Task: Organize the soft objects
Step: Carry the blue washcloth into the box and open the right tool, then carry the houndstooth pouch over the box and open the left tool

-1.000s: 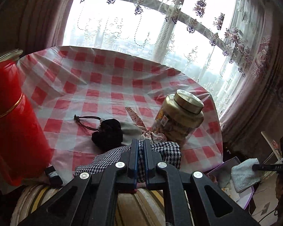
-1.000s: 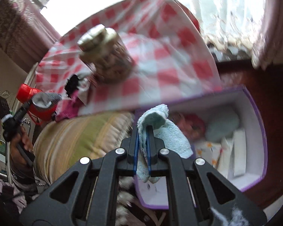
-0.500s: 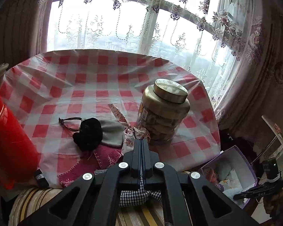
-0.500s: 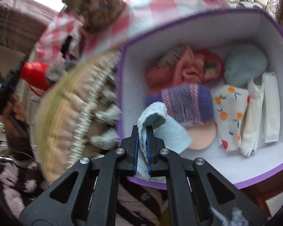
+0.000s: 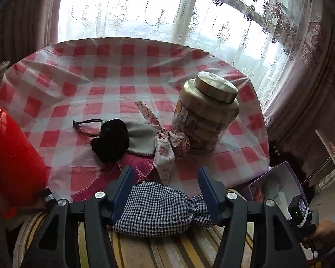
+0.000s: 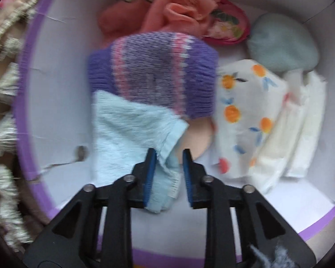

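Note:
My left gripper point(image 5: 164, 174) is open above a black-and-white houndstooth cloth point(image 5: 158, 207) that lies on a striped cushion point(image 5: 167, 250) at the table's near edge. Beyond it on the checked tablecloth point(image 5: 114, 82) lie a black pouch point(image 5: 110, 139), a grey cloth point(image 5: 140, 139), a floral bow point(image 5: 165, 143) and a magenta cloth point(image 5: 131, 167). My right gripper point(image 6: 167, 158) is open inside the purple-rimmed white box point(image 6: 22, 93), its jaws apart around a light blue towel point(image 6: 127, 131) that lies on the box floor against a purple knit piece point(image 6: 154, 71).
A red thermos point(image 5: 9, 151) stands at the left and a lidded jar point(image 5: 205, 114) at the right of the table. The box also holds a coral cloth point(image 6: 167, 11), a pale blue pad point(image 6: 281, 44), an orange-print cloth point(image 6: 245, 116) and white packets point(image 6: 301, 131).
My left gripper opened and let the houndstooth cloth drop onto the cushion. My right gripper went down into the box and opened, releasing the blue towel.

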A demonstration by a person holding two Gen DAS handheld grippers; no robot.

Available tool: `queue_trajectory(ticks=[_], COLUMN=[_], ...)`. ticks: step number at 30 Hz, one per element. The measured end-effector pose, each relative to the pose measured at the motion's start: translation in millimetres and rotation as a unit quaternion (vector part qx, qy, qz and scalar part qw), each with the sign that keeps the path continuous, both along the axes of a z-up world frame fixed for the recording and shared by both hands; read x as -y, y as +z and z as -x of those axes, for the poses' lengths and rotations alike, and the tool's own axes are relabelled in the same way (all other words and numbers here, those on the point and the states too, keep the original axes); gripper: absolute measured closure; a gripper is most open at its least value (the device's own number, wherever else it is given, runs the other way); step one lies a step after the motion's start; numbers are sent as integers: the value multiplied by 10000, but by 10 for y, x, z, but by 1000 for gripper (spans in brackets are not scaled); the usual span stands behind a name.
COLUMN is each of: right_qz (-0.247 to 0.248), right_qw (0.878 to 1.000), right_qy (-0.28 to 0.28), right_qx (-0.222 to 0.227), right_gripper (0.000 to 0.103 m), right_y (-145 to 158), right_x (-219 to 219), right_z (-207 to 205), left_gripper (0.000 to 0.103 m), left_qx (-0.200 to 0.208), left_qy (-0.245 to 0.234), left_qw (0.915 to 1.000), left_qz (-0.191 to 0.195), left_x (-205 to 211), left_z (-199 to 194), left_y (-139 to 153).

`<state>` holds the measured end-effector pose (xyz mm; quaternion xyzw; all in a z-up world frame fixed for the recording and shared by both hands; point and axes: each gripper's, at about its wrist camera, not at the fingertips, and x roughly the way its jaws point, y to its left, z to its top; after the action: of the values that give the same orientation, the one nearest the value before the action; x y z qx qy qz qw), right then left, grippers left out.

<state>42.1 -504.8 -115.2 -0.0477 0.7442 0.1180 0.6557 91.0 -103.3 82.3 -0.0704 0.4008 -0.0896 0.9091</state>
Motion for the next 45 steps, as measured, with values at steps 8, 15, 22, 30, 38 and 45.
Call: queue_trajectory(ticks=[8,15,22,30,38,45], right_qz=[344,81,-328,-514,-484,-517], right_qw=[9993,9979,9734,9383,9243,9078], right_qy=[-65,-389,-1569,-2473,-2836,-3280], right_qx=[157,513,1640,2363,2510,2562], right_gripper=[73,41,33,33,33,33], right_y=[-46,346,978,1479,1447,1433], right_x=[130,332,927,1248,1429,1731], right_z=[37,38,65,299,527,797], left_gripper=[27,24,88,88,88,73], left_qx=[-395,-675,-617,461,1120,821], left_qy=[-949,-1445,-1928,-2851,-4628,-5591], left_qw=[9932,9804,9616,9439,8646,8087], left_qz=[-549,-1157,-1852,-1600,-1608,-1634], left_x=[204,332,632,1320,2657,3444], left_z=[39,72,70,298,763,1061], left_y=[-146,-396,-554,68,200,-47])
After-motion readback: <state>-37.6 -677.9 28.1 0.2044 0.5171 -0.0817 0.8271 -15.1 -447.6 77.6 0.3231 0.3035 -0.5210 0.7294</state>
